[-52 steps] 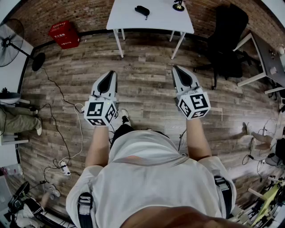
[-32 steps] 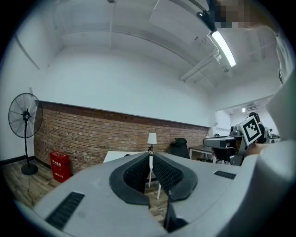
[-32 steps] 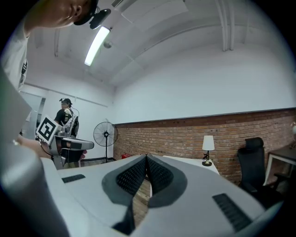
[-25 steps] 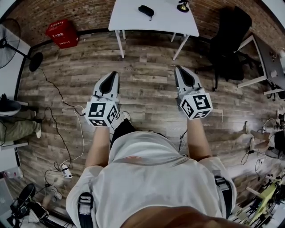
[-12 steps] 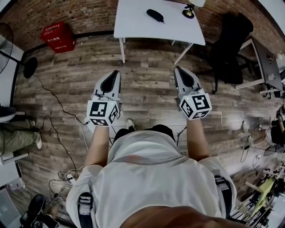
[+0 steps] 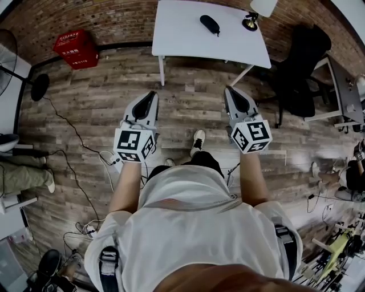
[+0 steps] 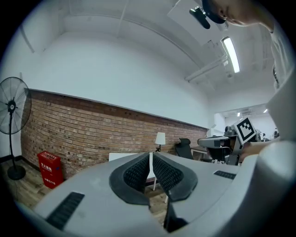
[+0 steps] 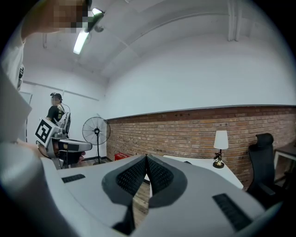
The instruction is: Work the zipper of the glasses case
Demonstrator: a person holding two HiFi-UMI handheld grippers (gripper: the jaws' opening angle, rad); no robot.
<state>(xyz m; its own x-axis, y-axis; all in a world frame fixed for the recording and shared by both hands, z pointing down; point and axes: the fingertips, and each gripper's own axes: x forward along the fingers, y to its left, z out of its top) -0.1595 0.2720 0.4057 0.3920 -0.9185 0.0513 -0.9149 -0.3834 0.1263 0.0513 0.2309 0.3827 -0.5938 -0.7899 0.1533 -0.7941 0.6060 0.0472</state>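
Observation:
A black glasses case (image 6: pixel 210 24) lies on the white table (image 6: pixel 182 34) far ahead, near the table's back right. My left gripper (image 6: pixel 149 96) and right gripper (image 6: pixel 230 91) are held side by side over the wooden floor, well short of the table. Both are shut with nothing between the jaws. In the left gripper view the shut jaws (image 7: pixel 151 162) point at the table (image 7: pixel 121 156) before a brick wall. In the right gripper view the shut jaws (image 8: pixel 146 162) point toward the table (image 8: pixel 203 165); the case shows there only as a small dark speck.
A lamp (image 6: pixel 255 12) stands on the table's right back corner. A black office chair (image 6: pixel 302 63) is right of the table, a red box (image 6: pixel 74 48) left of it, a fan base (image 6: pixel 40 86) further left. Cables (image 6: pixel 85 154) trail on the floor. Another desk (image 6: pixel 348 74) stands at far right.
The view has advanced toward the white table, which now sits larger and nearer. One shoe has stepped forward between the grippers. Both grippers stay shut and level.

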